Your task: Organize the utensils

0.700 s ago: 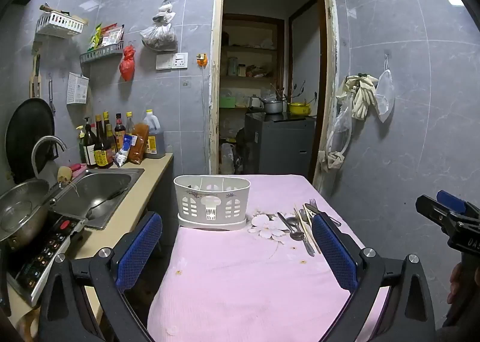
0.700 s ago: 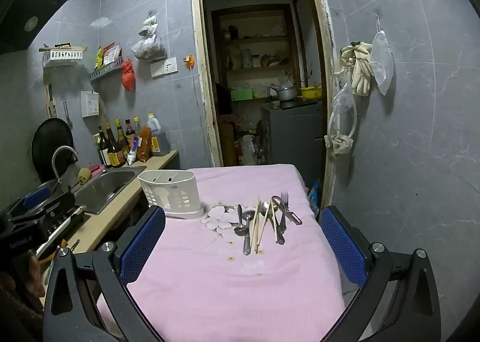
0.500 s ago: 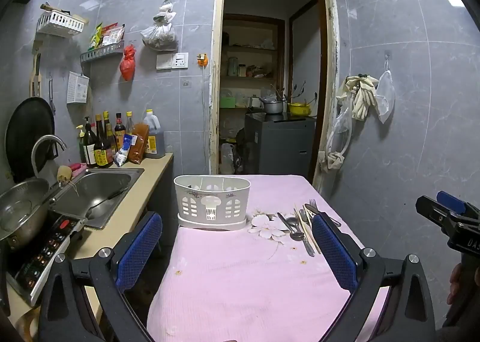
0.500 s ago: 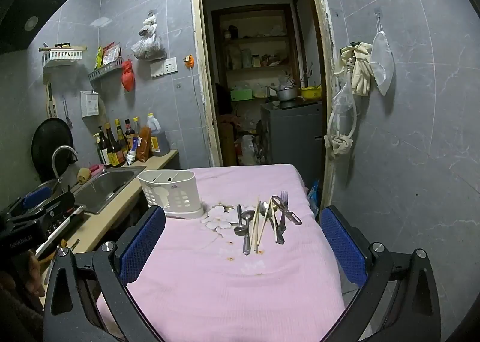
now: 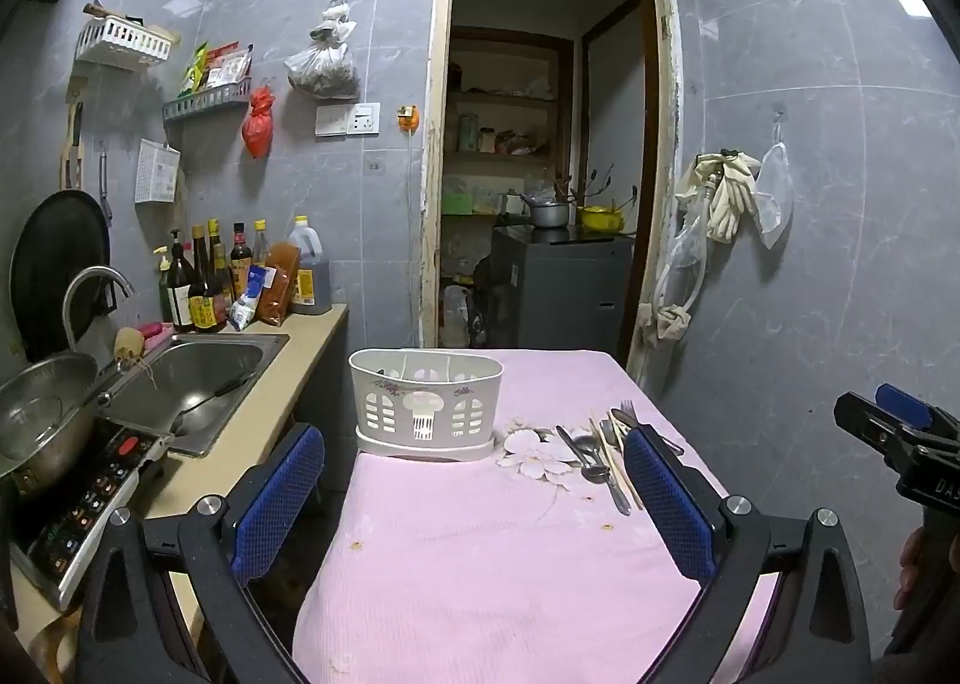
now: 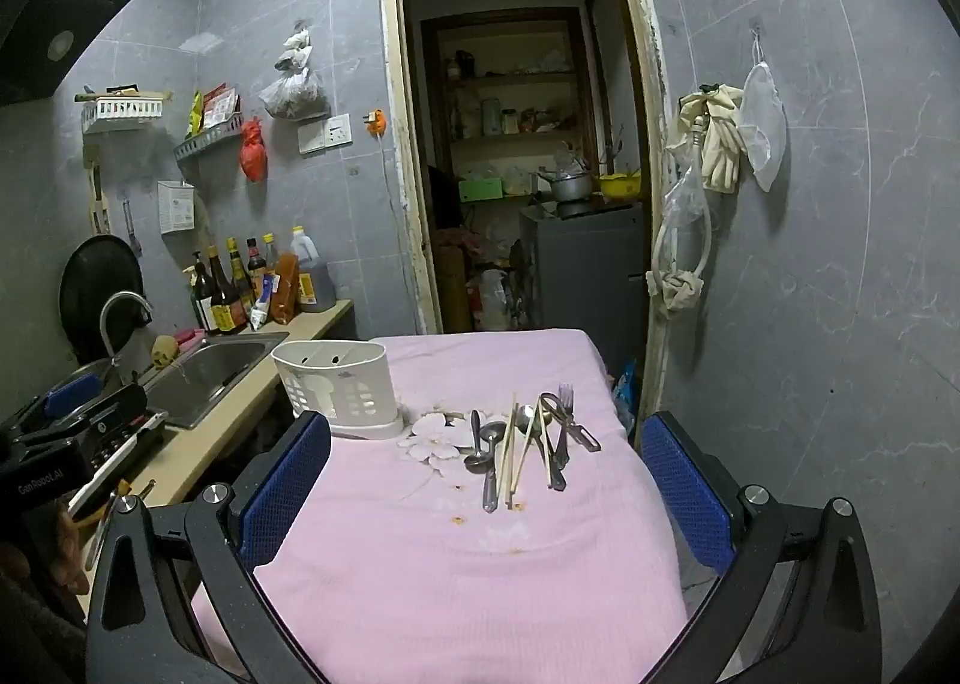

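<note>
The worktop under a pink cloth (image 6: 456,564) fills the lower middle. The white slotted plastic utensil holder (image 6: 336,384) stands centre-left and looks empty. The loose metal spoons, fork and wooden chopsticks (image 6: 522,444) lie right of it. Sorting seems not yet begun; next, one piece must be picked. The left tongs (image 5: 474,504) and right tongs (image 6: 486,492) are spread wide, holding nothing.

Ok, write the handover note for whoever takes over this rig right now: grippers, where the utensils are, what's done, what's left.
Left gripper: open, empty, above the near end of the table.
Right gripper: open, empty, facing the utensils.
Utensils: spoons, chopsticks and a fork lie loose in a pile on the pink cloth, right of the white holder.
Done: nothing sorted; no utensils stand up out of the holder.
Left: move every piece into the holder's compartments.
</note>
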Available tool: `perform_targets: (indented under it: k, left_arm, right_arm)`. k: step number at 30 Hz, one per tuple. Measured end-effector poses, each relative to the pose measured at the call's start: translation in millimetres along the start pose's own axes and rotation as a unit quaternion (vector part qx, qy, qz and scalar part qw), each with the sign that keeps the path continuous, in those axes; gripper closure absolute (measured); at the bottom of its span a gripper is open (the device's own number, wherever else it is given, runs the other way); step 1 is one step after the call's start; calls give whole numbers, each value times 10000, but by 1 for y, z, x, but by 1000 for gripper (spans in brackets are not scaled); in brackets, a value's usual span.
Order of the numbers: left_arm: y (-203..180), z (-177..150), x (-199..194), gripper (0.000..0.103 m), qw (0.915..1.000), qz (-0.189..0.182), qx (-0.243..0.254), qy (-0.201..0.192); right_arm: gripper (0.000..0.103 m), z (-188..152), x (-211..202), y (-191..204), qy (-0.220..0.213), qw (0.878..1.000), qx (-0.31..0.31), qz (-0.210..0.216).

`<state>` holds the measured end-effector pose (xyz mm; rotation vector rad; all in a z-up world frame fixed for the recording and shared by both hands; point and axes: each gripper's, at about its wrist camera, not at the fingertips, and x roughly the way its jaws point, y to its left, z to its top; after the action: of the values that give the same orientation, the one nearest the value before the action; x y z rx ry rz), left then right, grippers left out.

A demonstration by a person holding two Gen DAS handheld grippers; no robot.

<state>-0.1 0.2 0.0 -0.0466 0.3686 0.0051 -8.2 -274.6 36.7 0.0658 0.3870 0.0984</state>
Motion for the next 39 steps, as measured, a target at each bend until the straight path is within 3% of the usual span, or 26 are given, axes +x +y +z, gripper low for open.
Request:
perform_targets:
  k: [39]
  left_arm:
    - [0,0,0,2,10000,-9,-16,34]
  right_arm:
    - [1,2,6,-5,33,10000,2,4]
